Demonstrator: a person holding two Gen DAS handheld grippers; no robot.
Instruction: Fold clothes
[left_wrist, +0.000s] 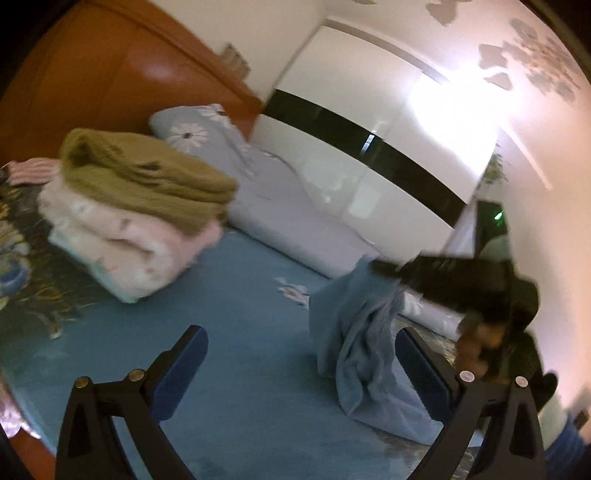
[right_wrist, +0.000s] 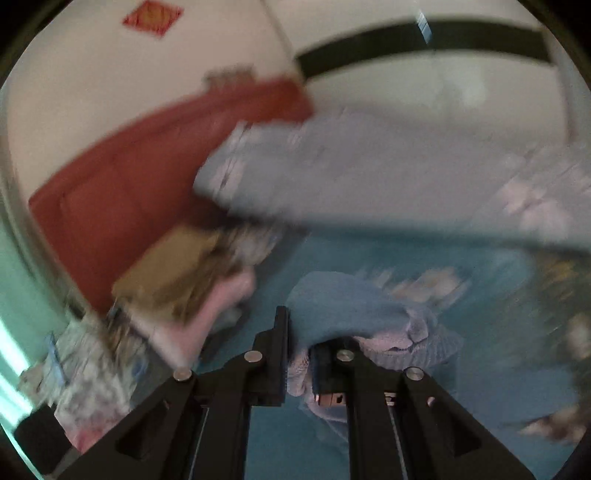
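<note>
- Bedroom: blue bedsheet (left_wrist: 229, 354) as the work surface, red-brown headboard (left_wrist: 110, 74) at 10 o'clock, white wardrobe (left_wrist: 354, 122) with a black band at 1 o'clock in the left wrist view.
- Folded stack (left_wrist: 136, 206) sits on the sheet at 9–10 o'clock, olive piece on top, pale pink pieces under it; grey-blue floral pillow (left_wrist: 221, 147) just behind.
- Blue garment (left_wrist: 358, 343) hangs bunched at 4 o'clock in the left view, lower end resting on the sheet, top edge pinched by the right gripper (right_wrist: 301, 350), whose jaws are closed on the cloth.
- Left gripper (left_wrist: 299, 369) hovers over bare sheet, jaws spread wide, nothing between them; its right finger is just beside the hanging cloth.
- Step in hand, by my reading: lifting the garment to spread it before folding.
- To do it well: bring the left gripper to an opposite corner or hem of the top edge, pinch one layer only, then draw the two grippers apart until the cloth hangs flat; lay it on the open sheet well apart from the stack.
- Risk: grabbing a bunch of layers would keep the twist.
- Hard to make out: right wrist view is heavily motion-blurred; garment type, sleeves and hems unreadable.
- Person's hand (left_wrist: 480, 343) behind the right tool is smeared; patterned bedding at 8 o'clock is cut off by the frame edge.
</note>
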